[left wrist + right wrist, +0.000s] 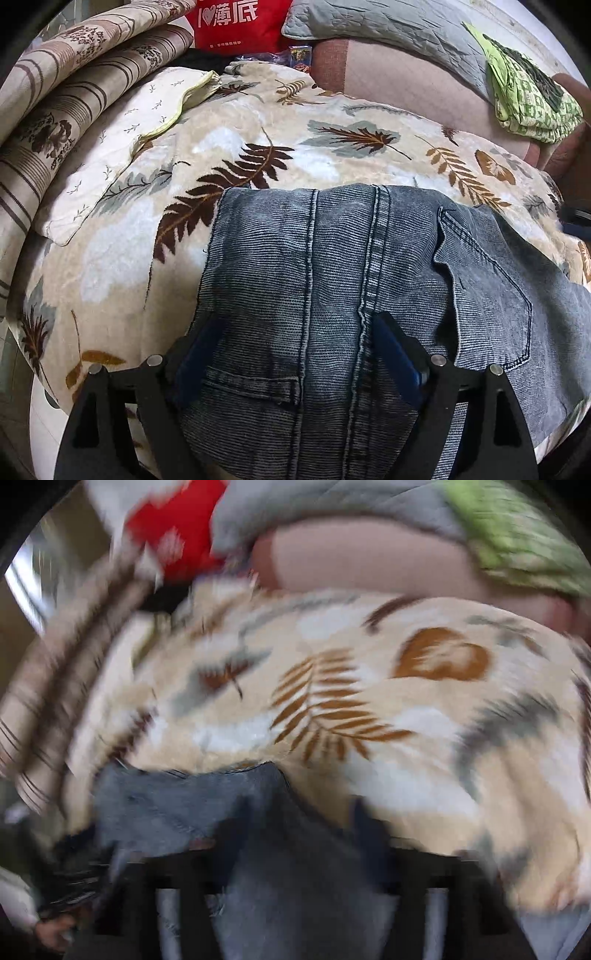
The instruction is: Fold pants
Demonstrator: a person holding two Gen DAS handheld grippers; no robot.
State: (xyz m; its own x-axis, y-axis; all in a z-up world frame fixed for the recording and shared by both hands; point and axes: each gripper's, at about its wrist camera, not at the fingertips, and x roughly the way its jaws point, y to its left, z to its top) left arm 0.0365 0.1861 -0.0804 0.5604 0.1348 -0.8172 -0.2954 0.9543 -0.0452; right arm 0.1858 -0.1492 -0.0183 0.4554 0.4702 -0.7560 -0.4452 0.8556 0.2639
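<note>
Lying folded, jeans [332, 280] near blanket [129, 266] edge.

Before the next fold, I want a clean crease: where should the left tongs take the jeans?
Probably the near edge of the jeans, coming in from the near side of the leaf-print blanket. The denim lies flat there, and the open left tongs already straddle the centre seam, so both layers should lift together.

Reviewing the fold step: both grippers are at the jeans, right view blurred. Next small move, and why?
Probably carry the lifted denim forward and lay it flat. The jeans drape between the left gripper's spread fingers, above the leaf-print blanket. The right gripper also has denim between its fingers, but blur hides its grip.
</note>
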